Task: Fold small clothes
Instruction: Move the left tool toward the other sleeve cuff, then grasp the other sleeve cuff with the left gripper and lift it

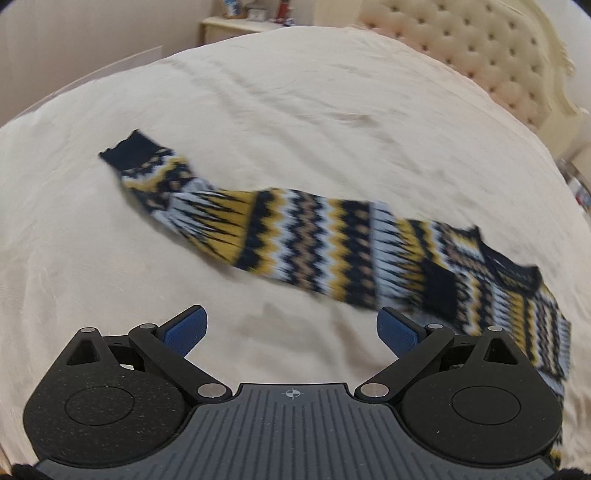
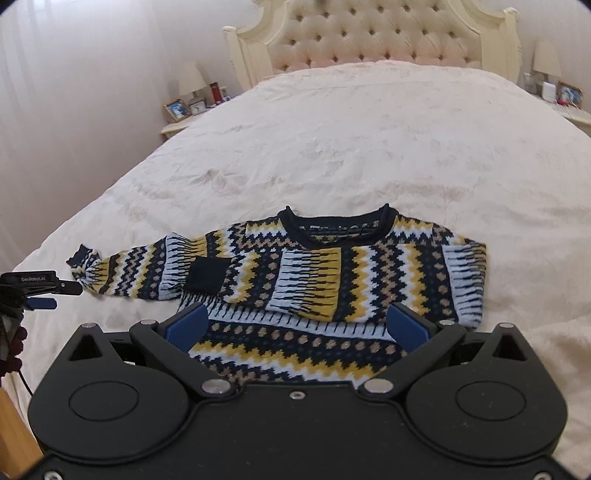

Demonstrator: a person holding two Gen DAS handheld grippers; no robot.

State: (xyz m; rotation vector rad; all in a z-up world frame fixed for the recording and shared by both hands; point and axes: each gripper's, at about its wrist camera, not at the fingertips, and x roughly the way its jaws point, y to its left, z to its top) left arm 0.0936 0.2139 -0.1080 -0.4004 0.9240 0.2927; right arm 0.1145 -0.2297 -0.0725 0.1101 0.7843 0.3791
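A small knitted sweater (image 2: 332, 273) in navy, yellow, white and tan zigzags lies flat on the cream bed, collar away from me. Its right sleeve is folded across the chest; its left sleeve (image 2: 122, 269) stretches out to the left. In the left wrist view the stretched sleeve (image 1: 280, 229) runs across the frame, its dark cuff (image 1: 129, 151) at the far left. My left gripper (image 1: 291, 328) is open and empty just short of the sleeve; it also shows at the left edge of the right wrist view (image 2: 51, 291). My right gripper (image 2: 295, 326) is open over the sweater's lower hem.
The cream bedspread (image 2: 369, 140) spreads far beyond the sweater. A tufted headboard (image 2: 373, 33) stands at the back. Nightstands with lamps, photo frames and small items stand at the back left (image 2: 184, 110) and back right (image 2: 565, 99). The bed's left edge is close to the sleeve cuff.
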